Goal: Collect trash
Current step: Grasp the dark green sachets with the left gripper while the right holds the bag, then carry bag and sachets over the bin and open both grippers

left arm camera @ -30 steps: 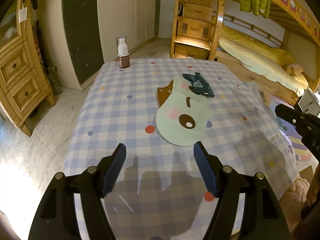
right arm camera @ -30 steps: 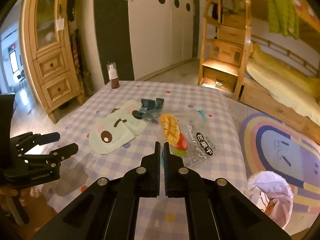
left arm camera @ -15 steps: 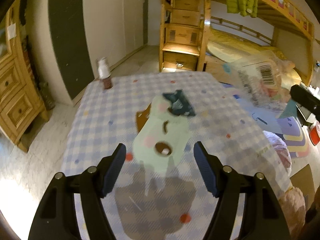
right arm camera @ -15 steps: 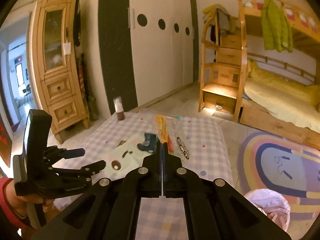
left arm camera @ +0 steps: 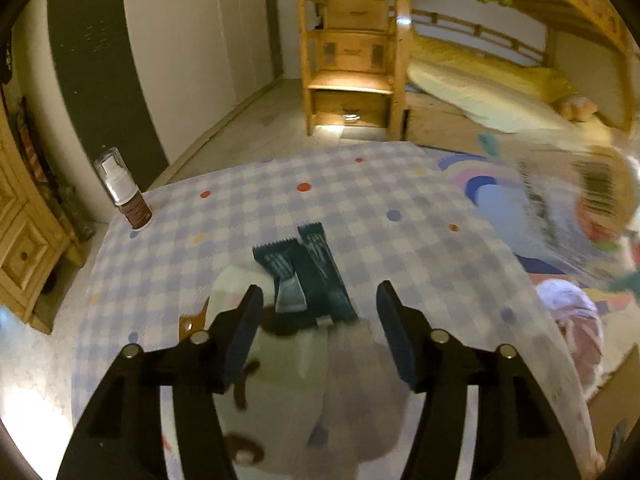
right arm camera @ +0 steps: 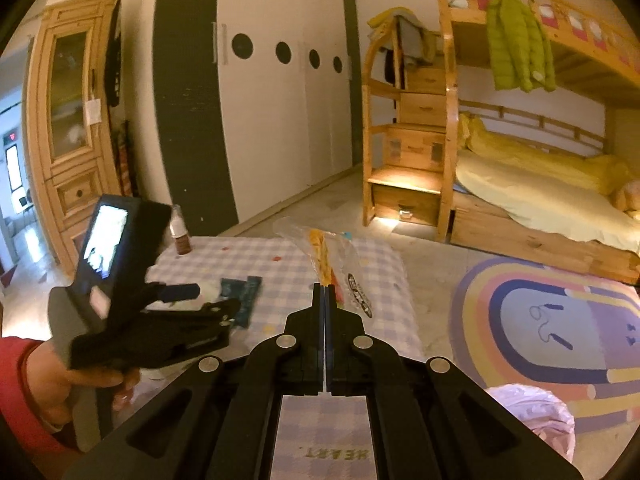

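The right gripper [right arm camera: 324,292] is pinching the bag [right arm camera: 332,256] up off the bench [left arm camera: 400,216] for the trash, while the left gripper [left arm camera: 320,312], spread wide, is hanging over the packets [left arm camera: 308,272] to grab them.

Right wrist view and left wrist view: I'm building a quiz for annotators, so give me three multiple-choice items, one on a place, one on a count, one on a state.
1. Where is the spray bottle?
A. At a far corner of the checked tablecloth
B. On the rug
C. On the bed

2. How many dark green wrappers lie ahead of the left tongs?
A. One
B. Two
C. Five

3. What state are the right tongs in?
A. Wide open
B. Shut on the clear snack bag
C. Shut on nothing

Answers: 1 A, it stands at the cloth's corner; 2 B, two overlapping strips show; 3 B, the bag rises from the closed tips.
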{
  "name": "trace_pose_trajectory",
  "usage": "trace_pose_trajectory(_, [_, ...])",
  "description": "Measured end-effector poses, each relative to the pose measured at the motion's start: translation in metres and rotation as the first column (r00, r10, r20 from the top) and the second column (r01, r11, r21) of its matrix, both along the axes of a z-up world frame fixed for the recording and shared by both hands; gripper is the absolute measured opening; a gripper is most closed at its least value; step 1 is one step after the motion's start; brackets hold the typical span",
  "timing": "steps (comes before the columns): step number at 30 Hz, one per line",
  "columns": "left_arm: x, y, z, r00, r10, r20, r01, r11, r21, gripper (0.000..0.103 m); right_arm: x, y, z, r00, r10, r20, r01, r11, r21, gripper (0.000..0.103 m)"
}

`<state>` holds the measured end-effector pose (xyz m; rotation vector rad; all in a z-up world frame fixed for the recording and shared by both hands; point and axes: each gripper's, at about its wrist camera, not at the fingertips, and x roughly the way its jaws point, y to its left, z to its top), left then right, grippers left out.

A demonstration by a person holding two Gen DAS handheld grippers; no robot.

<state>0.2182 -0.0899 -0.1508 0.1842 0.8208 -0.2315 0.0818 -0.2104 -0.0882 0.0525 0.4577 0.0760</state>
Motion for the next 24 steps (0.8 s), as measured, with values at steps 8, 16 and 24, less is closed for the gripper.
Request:
trace_pose_trajectory(8, [0.017, -0.016, -0.023, 1.0, 0.014, -0.021, -0.012, 0.995, 0.098, 0.041, 0.003, -0.01, -0.007, 1.0, -0.008, -0.017, 0.008, 1.0, 0.015, 0.0])
trace_pose_trajectory(16, [-0.015, 0.0, 0.016, 0.988, -0.154, 0.009, 0.153, 0.978, -0.141, 0.015, -0.014, -0.027, 0.005, 1.0, -0.026, 0.008, 0.025, 0.998, 0.06, 0.0])
trace_pose_trajectory(24, [-0.093, -0.031, 0.054, 0.956, -0.286, 0.067, 0.294, 0.922, -0.251, 0.015, -0.065, -0.065, 0.007, 0.994, -0.112, -0.003, 0.112, 0.987, 0.118, 0.0])
